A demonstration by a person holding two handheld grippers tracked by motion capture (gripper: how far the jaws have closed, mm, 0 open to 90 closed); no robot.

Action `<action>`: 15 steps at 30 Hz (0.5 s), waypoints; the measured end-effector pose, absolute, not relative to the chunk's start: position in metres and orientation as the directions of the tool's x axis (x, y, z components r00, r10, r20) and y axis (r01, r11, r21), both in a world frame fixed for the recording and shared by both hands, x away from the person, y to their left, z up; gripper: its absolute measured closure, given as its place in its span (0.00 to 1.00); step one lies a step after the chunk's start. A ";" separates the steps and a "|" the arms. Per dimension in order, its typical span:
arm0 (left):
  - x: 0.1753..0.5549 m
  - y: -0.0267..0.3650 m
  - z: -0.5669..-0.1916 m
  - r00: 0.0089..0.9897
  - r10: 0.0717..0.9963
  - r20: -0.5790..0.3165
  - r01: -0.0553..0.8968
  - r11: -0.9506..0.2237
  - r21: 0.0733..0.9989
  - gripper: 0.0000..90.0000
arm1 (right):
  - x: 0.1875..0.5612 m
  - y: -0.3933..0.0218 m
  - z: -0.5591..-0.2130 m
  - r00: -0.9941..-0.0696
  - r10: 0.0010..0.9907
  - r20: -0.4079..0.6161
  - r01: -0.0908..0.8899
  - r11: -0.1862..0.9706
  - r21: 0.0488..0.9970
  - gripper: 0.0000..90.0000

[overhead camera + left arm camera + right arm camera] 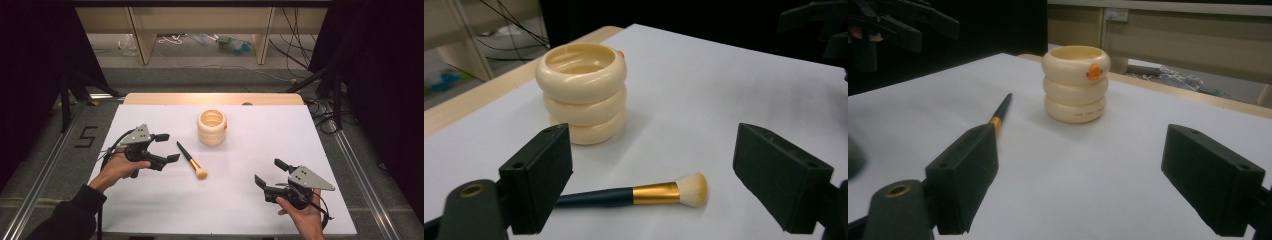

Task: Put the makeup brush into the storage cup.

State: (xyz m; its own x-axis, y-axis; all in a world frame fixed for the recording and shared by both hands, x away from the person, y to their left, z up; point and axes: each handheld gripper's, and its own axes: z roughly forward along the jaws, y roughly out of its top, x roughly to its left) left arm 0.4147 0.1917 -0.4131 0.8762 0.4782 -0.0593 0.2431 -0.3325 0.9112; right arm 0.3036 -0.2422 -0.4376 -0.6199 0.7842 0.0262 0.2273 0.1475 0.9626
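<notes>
Makeup brush (191,162) is laid on the tabletop (150,200) beside the cream holder (212,127), both tongs (169,147) (267,172) being held agape, empty.

Both grippers held low, jaws spread wide.
The left gripper (166,147) sits left of the makeup brush (191,161), just beside its handle; the right gripper (267,173) hangs well right of it, empty.

The cream holder (583,90), upper left of the left gripper view, looks like glossy, smooth plastic. Below it, the brush (634,195) has a dark satin handle, a shiny gold metal-looking ferrule and soft pale bristles. The fingers (539,175) are matt black plastic. The worktop (704,90) is covered in smooth matt white, with a bare wood edge.
</notes>
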 end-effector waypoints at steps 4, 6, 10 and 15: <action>0.434 0.185 -0.419 0.892 0.449 -0.049 0.255 -0.411 0.875 0.20 | 0.304 -0.242 -0.438 -0.630 0.776 0.028 0.229 0.151 0.962 0.18; 0.441 0.182 -0.421 0.899 0.433 -0.058 0.263 -0.431 0.863 0.21 | 0.305 -0.242 -0.438 -0.635 0.772 0.035 0.227 0.143 0.963 0.18; 0.452 0.172 -0.426 0.913 0.405 -0.046 0.258 -0.488 0.834 0.23 | 0.305 -0.242 -0.438 -0.636 0.771 0.024 0.232 0.161 0.959 0.18; 0.461 0.157 -0.427 0.936 0.350 -0.043 0.249 -0.569 0.784 0.24 | 0.305 -0.241 -0.439 -0.640 0.768 0.024 0.229 0.160 0.960 0.18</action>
State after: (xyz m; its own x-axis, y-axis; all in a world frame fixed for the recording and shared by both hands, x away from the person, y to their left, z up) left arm 0.4605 0.1573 -0.4268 0.9357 0.3501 -0.0432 0.2490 -0.5688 0.7839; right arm 0.3053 -0.2410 -0.4389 -0.6398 0.7681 0.0242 0.2289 0.1604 0.9601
